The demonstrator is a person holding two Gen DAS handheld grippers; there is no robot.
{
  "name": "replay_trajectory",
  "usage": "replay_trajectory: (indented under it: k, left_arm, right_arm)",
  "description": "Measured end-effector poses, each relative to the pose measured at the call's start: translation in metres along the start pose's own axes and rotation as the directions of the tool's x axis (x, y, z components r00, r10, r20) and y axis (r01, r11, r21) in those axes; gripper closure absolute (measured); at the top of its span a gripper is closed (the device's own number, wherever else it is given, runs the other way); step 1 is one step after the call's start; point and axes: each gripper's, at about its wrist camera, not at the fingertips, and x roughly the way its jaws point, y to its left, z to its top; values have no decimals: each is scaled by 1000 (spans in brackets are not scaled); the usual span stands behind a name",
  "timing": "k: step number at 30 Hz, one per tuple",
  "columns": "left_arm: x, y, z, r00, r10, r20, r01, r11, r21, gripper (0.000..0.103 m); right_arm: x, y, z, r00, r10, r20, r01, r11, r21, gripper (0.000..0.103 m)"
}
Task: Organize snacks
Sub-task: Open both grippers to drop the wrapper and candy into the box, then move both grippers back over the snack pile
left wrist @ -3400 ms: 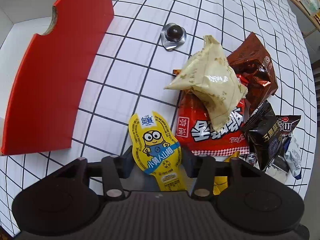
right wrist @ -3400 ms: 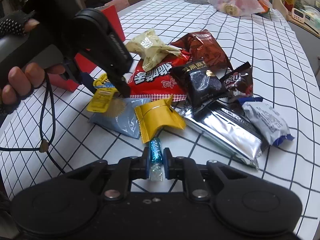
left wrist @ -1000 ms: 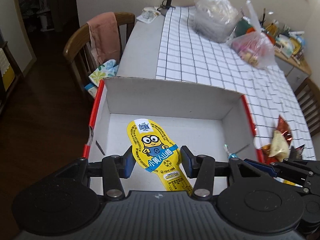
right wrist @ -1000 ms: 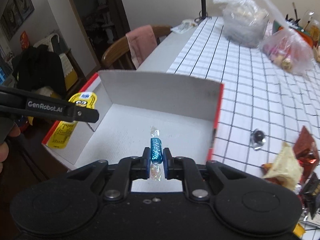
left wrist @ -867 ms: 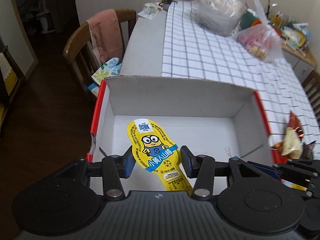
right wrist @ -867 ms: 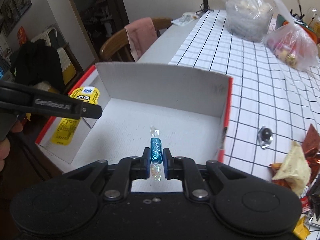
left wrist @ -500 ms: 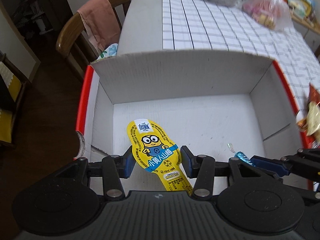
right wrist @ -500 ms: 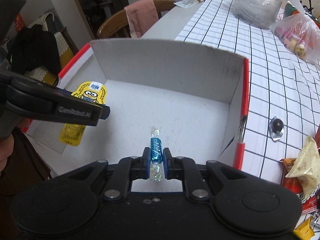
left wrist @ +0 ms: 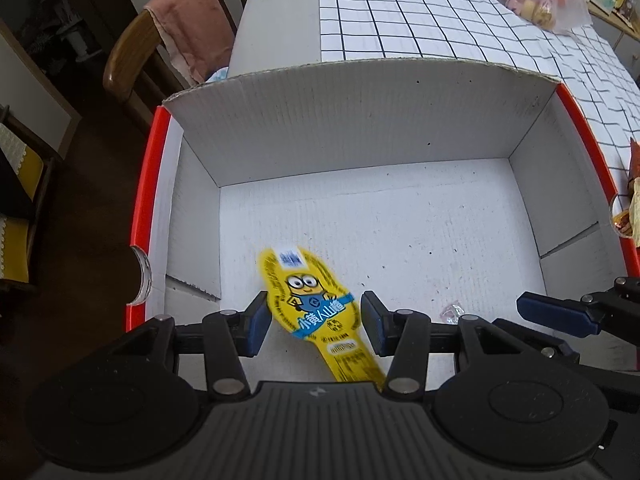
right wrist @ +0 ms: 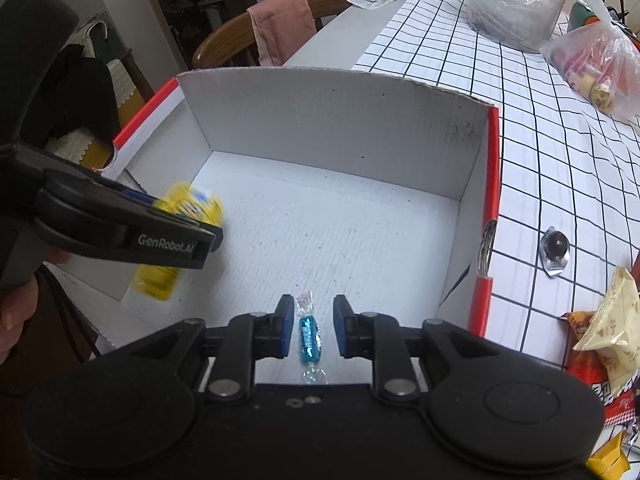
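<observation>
1. Over the open white box (right wrist: 332,128) with the red rim, you have both tools pointing steeply down: this is the drop-off step of sorting the snacks.
2. Your right tool (right wrist: 308,330) is opening. The blue wrapped candy (right wrist: 309,338) sits in the gap with daylight on both sides, so the pads no longer press it.
3. Your left tool (left wrist: 314,322) stands partly open around the yellow cartoon packet (left wrist: 316,312), which looks motion-blurred; the right-hand pad shows a gap, so I judge the packet to be slipping free.
4. Both snacks sit at the 6 o'clock edge of the box floor.
5. Next, I'd say, lift both tools clear and swing toward the pile of packets (right wrist: 608,332) on the tabletop (right wrist: 560,140) at 3 o'clock.
</observation>
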Motion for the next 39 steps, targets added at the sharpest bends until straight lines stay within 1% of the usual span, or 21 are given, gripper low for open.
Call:
replay_trajectory:
  k: [2, 3, 9, 12, 15, 18, 21, 23, 26, 27, 28, 29, 32, 36, 38, 39]
  left_arm:
    - [-1, 2, 0, 1000, -13, 1, 13, 1000, -15, 48]
    - [-1, 3, 1, 1000, -17, 4, 17, 1000, -24, 47]
    - [-17, 10, -5, 997, -65, 45, 68, 996, -64, 47]
    - [-30, 12, -9, 993, -83, 84, 89, 993, -73, 47]
    - [-46, 13, -14, 986, -100, 130, 111, 991, -80, 44]
    - [-63, 12, -18, 977, -117, 177, 132, 989, -71, 43]
    - [-80, 9, -22, 964, -143, 224, 161, 985, -62, 43]
    - [-90, 6, -26, 955, -155, 252, 174, 983, -52, 42]
    - [-106, 1, -32, 939, -163, 304, 185, 982, -43, 34]
    - [-111, -1, -35, 933, -164, 321, 186, 982, -37, 33]
    - [-116, -3, -37, 928, -169, 333, 190, 981, -32, 32]
    - [-119, -5, -38, 923, -179, 340, 201, 979, -30, 32]
    - [-130, -14, -42, 911, -201, 359, 224, 974, -22, 30]
    - [-143, -29, -50, 896, -199, 397, 221, 975, -9, 27]
    - [-149, -38, -54, 889, -205, 409, 229, 973, -9, 27]
    - [-151, -43, -56, 886, -210, 414, 233, 972, -7, 27]
  right_arm:
    - [-4, -1, -1, 1000, 10, 10, -10, 1000, 6, 79]
    - [-7, -2, -2, 1000, 15, 16, -15, 1000, 8, 79]
    - [-27, -6, -4, 998, 33, 60, -35, 999, 22, 72]
    - [-38, -5, -4, 995, 40, 88, -43, 999, 30, 70]
    - [-52, -3, -6, 992, 44, 116, -48, 998, 34, 65]
    - [-66, -1, -8, 988, 50, 148, -54, 998, 24, 62]
    - [-80, 0, -11, 982, 48, 181, -52, 998, 21, 56]
    - [-91, -1, -13, 978, 36, 204, -42, 999, 26, 46]
    - [-106, -5, -18, 971, 30, 238, -39, 999, 35, 38]
    - [-111, -7, -20, 969, 30, 246, -40, 998, 39, 37]
    - [-116, -8, -22, 966, 29, 255, -41, 998, 42, 33]
    - [-120, -10, -24, 964, 29, 264, -42, 998, 44, 29]
    - [-134, -17, -32, 957, 23, 290, -40, 998, 50, 23]
    - [-150, -31, -43, 949, 18, 315, -44, 996, 77, 18]
    - [-158, -40, -49, 944, 5, 329, -37, 995, 90, 12]
    - [-162, -45, -53, 942, 1, 334, -35, 995, 97, 11]
